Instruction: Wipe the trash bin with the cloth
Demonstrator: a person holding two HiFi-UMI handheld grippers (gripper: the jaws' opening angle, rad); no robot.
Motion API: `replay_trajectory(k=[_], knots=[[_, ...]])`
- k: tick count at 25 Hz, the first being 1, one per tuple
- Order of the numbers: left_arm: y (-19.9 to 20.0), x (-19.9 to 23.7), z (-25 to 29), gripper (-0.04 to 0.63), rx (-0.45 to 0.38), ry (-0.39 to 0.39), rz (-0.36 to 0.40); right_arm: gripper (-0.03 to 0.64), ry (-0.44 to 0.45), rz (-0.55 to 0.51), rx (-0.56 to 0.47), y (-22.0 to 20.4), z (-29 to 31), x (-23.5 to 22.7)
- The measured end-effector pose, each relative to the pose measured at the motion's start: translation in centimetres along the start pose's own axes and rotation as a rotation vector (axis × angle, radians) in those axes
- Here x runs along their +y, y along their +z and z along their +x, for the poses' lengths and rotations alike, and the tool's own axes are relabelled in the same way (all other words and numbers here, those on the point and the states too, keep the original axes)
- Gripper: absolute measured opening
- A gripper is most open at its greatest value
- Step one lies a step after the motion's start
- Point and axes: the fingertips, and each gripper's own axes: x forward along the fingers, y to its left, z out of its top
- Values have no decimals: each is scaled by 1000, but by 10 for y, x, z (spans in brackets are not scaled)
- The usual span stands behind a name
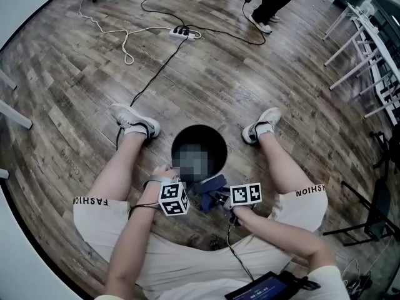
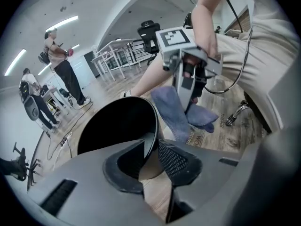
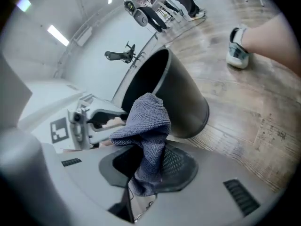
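A wooden floor (image 1: pixel 250 80) spreads out beyond both tools, with a white power strip (image 1: pixel 180 32) and its cables lying well ahead of them. The seated person's bare legs (image 1: pixel 119 174) flank the tools, a white shoe (image 1: pixel 134 122) to either side of the bin. The black round bin (image 1: pixel 215 144) stands upright on the floor straight ahead of the tools and close to them, between the feet. The left tool (image 2: pixel 150 161) is at the bin's near edge: its jaws stand apart and straddle the rim, one inside the bin and one outside, with the wall running up between them and a gap showing below, so the grip looks loose. Just to its right, the right tool (image 3: pixel 148 166) is clamped on the blue cloth (image 3: pixel 146 121), which bunches above the pads and hangs below them. The cloth sits just beside the bin's outer near wall; whether it touches the wall I cannot tell.
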Motion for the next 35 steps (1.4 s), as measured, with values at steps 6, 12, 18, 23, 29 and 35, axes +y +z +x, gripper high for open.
replay_trajectory(k=[6,12,18,23,29,35], knots=[[6,-8,5,95,34,12,-26,89,21,-64,-47,21,1,20],[20,-11,12,83,49,54,-117,89,-30,-34,-6,12,36,-22],[41,-11,25,74,17,85,-189,89,-153,55,32,-8,81,-106],[43,-9,27,71,-18,61,-242,89,-220,156,16,-25,118,-162],[34,3,9,99,-46,103,-205,89,-245,243,-12,-31,127,-170],[6,24,-20,150,-35,86,-76,89,-172,209,121,-59,74,-118]])
